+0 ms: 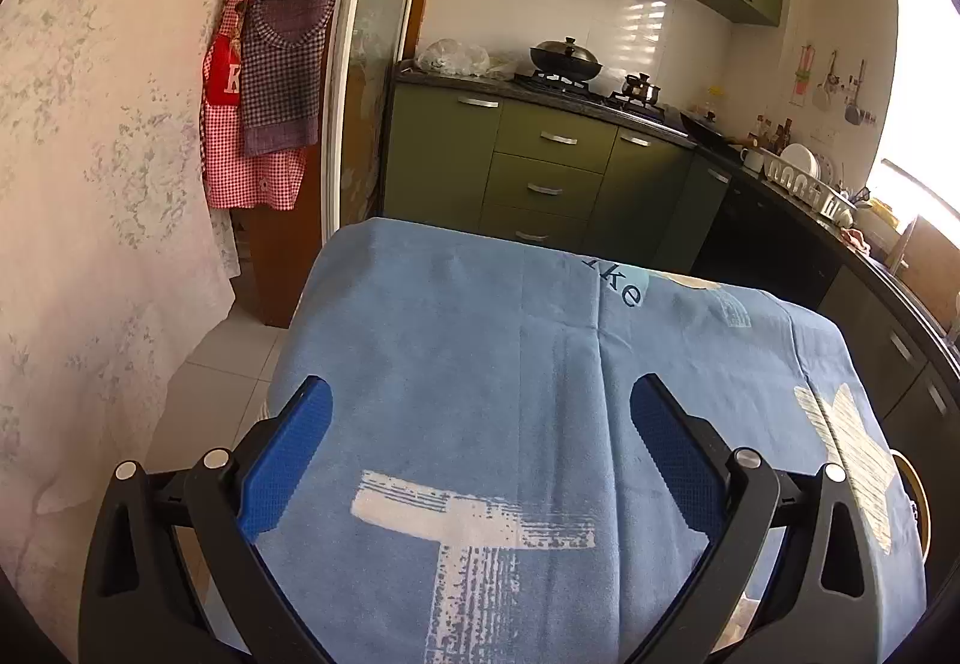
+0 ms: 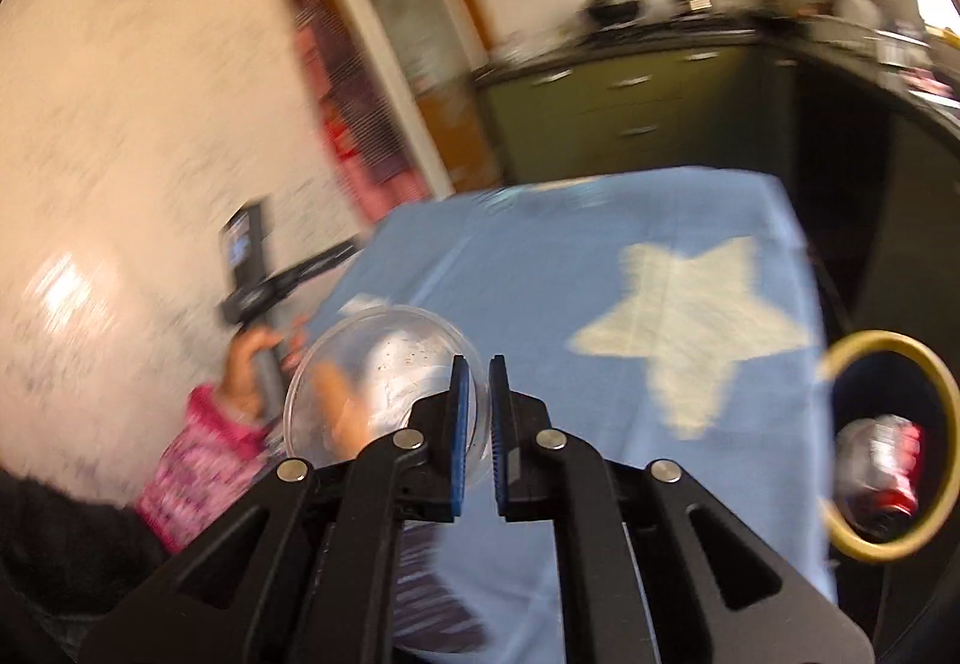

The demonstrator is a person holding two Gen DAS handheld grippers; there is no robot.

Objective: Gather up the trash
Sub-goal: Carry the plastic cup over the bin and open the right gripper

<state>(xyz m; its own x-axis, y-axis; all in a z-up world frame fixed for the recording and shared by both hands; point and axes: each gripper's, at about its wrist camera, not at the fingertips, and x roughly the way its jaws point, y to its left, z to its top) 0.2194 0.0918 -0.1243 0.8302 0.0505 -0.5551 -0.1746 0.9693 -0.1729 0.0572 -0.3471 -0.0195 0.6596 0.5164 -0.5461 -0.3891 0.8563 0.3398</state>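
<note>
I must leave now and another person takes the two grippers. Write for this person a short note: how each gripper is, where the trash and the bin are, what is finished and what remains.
Left gripper: open, empty, over the blue tablecloth.
Right gripper: shut on the rim of a clear plastic cup, held above the tablecloth; the picture is blurred.
Bin: yellow-rimmed bin beside the table's right edge. A plastic bottle with a red label already lies in it.
Done: bottle binned, cup picked up.
Left: carry the cup right to the bin and let it go. No other trash shows on the tablecloth in either view.
</note>
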